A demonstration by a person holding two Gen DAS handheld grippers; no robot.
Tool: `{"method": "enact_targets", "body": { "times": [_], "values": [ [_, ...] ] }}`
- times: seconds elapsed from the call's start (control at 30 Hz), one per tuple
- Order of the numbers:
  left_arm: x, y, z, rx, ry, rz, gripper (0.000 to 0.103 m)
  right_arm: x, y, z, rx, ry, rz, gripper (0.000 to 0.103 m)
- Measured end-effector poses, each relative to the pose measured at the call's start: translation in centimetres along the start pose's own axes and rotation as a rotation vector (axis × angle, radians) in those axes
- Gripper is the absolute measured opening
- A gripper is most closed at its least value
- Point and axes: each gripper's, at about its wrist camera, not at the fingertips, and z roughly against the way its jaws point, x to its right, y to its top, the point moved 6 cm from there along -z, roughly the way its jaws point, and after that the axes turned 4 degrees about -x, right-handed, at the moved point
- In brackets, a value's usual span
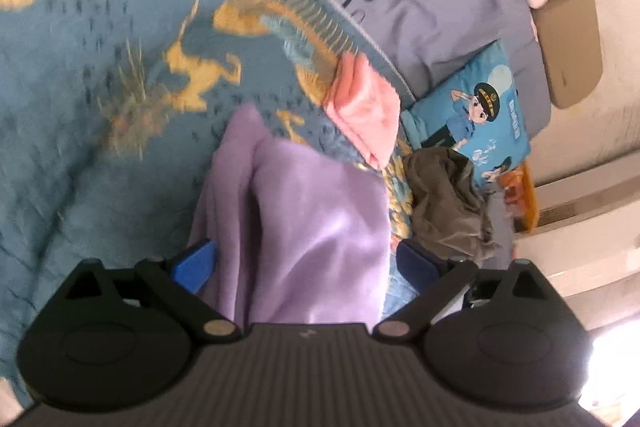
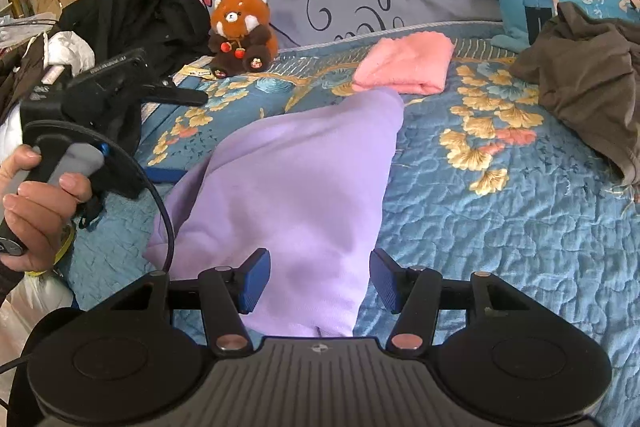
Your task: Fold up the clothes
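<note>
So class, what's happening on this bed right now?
A person is folding clothes with two handheld grippers. The lilac garment lies bunched on the blue quilt, between the open jaws of the right gripper and the left gripper. A pink folded cloth sits near the pillows; a brown garment waits unfolded.

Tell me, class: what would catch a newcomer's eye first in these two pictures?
First, the soft lilac fleece garment, lying bunched on the blue quilted bedspread with golden flowers and running between the blue pads of both claws. Next, the folded pink cloth just beyond it, near the pillows. Then the small russet red-panda plush toy sitting at the bedspread's far left edge.
</note>
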Motion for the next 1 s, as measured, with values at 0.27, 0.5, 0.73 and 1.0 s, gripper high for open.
{"method": "enact_targets", "body": {
  "times": [0.27,0.5,0.73,1.0],
  "values": [
    [2.8,0.1,0.4,-0.022,-0.024,-0.034,0.1,0.0,-0.2,0.0,-0.001,0.014,-0.011,0.055],
    [0.4,-0.7,-4.1,-0.116,0.007,0.077,0.096,0.5,0.0,0.4,0.011,0.012,-0.032,0.055],
    [-0.2,-1.7,-5.1,-0.1,0.009,0.102,0.04,0.5,-0.1,0.3,0.011,0.02,-0.031,0.055],
    [-0.2,-1.7,-3.6,-0.077,0.013,0.085,0.018,-0.1,-0.3,0.1,0.004,0.03,-0.01,0.055]
  ]
}}
